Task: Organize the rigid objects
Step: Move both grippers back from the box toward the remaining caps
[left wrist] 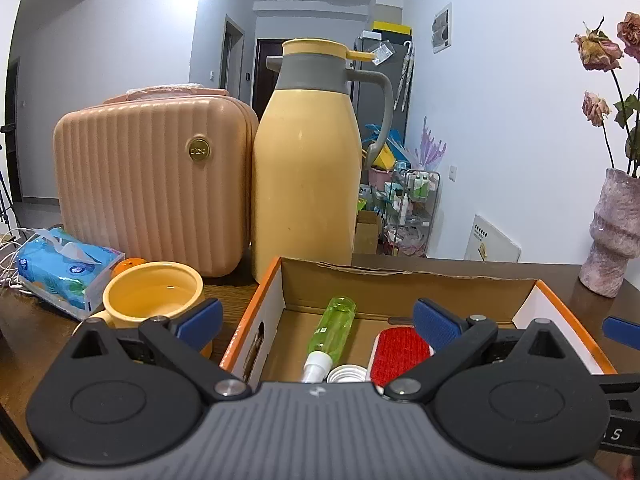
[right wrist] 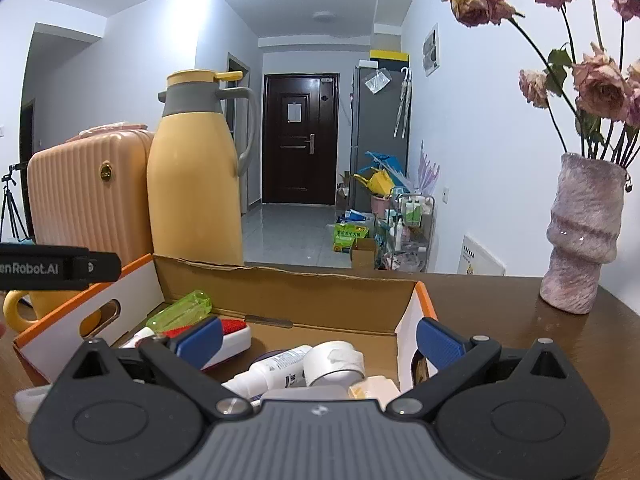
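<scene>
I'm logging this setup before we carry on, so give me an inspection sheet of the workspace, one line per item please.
Surface: dark wooden table, partly covered.
Job's things: open cardboard box holding a green spray bottle, red lint brush, white tube, roll of white tape.
Clutter: yellow mug, tissue pack, peach ribbed case, yellow thermos jug, pink vase of dried roses.
Grippers: left gripper open, empty, above the box; right gripper open, empty, over the box contents.
Cables: white cords at the table's far left edge.
Surroundings: hallway, dark door, cluttered trolley.
</scene>
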The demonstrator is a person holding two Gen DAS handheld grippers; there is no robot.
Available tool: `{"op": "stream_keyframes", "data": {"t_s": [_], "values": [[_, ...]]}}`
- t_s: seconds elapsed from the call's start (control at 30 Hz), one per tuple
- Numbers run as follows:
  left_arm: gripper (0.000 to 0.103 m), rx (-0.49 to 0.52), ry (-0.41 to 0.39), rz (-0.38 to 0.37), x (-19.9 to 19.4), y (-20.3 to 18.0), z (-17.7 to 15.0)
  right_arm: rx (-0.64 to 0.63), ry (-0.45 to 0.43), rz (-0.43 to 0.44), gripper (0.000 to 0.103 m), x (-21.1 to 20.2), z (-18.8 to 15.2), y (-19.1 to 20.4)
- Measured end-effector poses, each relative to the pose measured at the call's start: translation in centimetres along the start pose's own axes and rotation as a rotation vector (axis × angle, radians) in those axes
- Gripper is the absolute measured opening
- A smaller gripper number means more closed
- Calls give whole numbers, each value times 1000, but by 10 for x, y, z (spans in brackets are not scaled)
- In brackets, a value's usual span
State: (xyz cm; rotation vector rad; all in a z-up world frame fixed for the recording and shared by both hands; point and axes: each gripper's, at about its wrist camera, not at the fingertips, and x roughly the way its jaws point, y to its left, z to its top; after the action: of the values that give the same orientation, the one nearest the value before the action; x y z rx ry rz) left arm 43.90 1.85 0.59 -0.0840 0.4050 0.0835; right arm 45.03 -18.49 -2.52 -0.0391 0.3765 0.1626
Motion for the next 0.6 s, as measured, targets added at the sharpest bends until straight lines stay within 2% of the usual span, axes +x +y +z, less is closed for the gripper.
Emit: {"op": "stream_keyframes", "data": {"t_s": [0.6], "values": [[103,-17,-18,25,-47,1,-18,-16,-38,-32,103,-50,-17,1]]}}
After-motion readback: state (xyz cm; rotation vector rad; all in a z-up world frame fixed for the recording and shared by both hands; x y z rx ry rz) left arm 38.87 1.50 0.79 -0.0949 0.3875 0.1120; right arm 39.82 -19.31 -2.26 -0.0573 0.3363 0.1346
